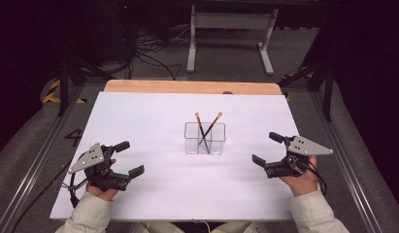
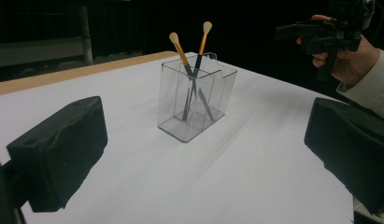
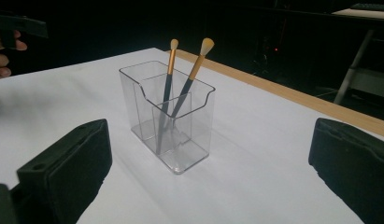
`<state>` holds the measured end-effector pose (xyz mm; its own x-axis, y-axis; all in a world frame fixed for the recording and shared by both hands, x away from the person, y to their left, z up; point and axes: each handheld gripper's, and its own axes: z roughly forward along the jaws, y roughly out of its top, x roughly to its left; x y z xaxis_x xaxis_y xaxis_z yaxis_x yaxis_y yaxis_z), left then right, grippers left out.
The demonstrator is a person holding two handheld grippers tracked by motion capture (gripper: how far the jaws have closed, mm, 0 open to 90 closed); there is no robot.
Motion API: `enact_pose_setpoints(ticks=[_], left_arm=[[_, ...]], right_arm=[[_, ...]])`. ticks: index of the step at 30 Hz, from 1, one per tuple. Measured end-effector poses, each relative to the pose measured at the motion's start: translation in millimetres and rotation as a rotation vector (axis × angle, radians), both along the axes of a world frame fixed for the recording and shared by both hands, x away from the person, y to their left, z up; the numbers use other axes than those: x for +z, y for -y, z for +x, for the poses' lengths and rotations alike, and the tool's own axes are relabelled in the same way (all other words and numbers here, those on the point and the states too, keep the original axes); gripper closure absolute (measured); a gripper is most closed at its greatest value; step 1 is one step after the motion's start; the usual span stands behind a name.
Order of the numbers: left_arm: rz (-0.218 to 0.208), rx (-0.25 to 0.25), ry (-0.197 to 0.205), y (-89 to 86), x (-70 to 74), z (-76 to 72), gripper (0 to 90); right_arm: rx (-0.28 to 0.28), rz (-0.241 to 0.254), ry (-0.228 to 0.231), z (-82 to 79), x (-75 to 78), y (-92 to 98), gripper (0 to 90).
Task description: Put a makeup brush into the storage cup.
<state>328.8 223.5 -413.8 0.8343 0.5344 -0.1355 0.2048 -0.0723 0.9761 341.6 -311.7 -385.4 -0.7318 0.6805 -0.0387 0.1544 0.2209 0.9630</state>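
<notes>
A clear plastic holder [image 1: 205,139] [image 2: 195,100] [image 3: 168,116] with inner dividers stands at the middle of the white table. Two makeup brushes [image 1: 207,127] [image 2: 194,56] [image 3: 185,79] with dark handles, gold ferrules and pale tips stand crossed inside it. My left gripper [image 1: 129,158] [image 2: 203,158] is open near the table's front left, jaws wide apart and pointing toward the holder, nothing between them. My right gripper [image 1: 268,148] [image 3: 208,172] is open at the front right, also facing the holder with nothing between its jaws. In the left gripper view the right gripper [image 2: 320,35] shows far off in a hand.
The white table top [image 1: 153,111] has a wooden strip [image 1: 187,86] along its far edge. Beyond it stand a white frame leg [image 1: 192,43] and cables on the floor. Metal rails [image 1: 32,165] run along both sides of the table.
</notes>
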Motion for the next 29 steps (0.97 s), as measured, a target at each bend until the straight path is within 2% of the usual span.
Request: enact_pose_setpoints(ticks=[2, 5, 12, 15, 23, 29], left_arm=[[0.003, -0.001, -0.001, 0.2, -0.6, 0.6, 0.1], [0.004, -0.004, -0.004, 0.0, -1.8, 1.3, 0.1], [0.003, -0.004, -0.002, 0.7, -2.3, 0.2, 0.1], [-0.004, -0.004, -0.006, 1.6, -4.8, 0.5, 0.1], [-0.004, 0.003, -0.013, 1.1, -7.1, 0.5, 0.1], [0.02, 0.004, -0.015, -0.2, -8.7, -0.8, 0.1]], right_arm=[[0.001, -0.005, 0.003, -0.9, -1.8, 0.5, 0.2], [-0.005, 0.015, 0.002, -2.1, -5.7, 4.9, 0.2], [-0.007, -0.025, -0.017, -1.3, -26.2, 5.0, 0.2], [-0.002, -0.021, -0.029, 0.5, -32.0, 3.3, 0.2], [-0.011, 0.011, -0.029, 1.0, -32.7, 5.3, 0.2], [-0.008, 0.015, -0.028, 1.3, -32.7, 4.8, 0.2]])
